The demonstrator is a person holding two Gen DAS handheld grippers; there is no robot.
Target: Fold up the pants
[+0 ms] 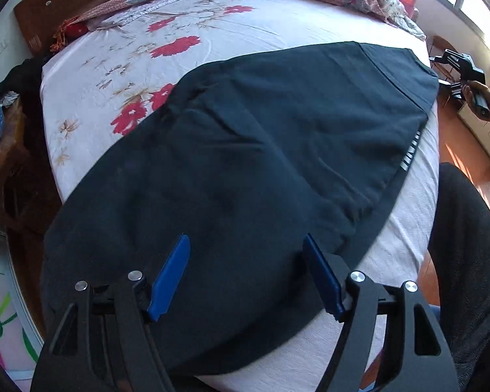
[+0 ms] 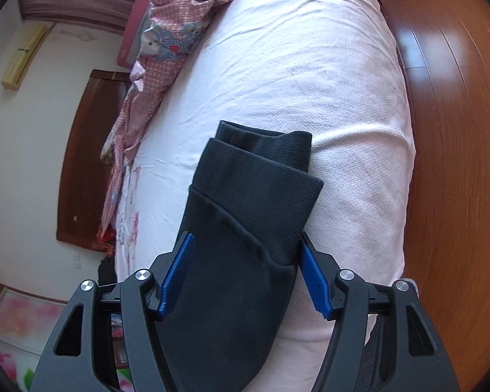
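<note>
Pants (image 1: 245, 150), dark, folded lengthwise on bed (image 1: 121, 65); left gripper (image 1: 246, 245) and right gripper (image 2: 245, 241) released.

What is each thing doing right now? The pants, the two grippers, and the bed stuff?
Pants: folded lengthwise, lying flat on the bed, cuffs stacked.
Left gripper: open, over the pants, holding nothing.
Right gripper: open, cuff end between its fingers, not pinched.
Bedsheet: spread, lightly wrinkled.
Patterned blanket: bunched at the bed's edge.
</note>
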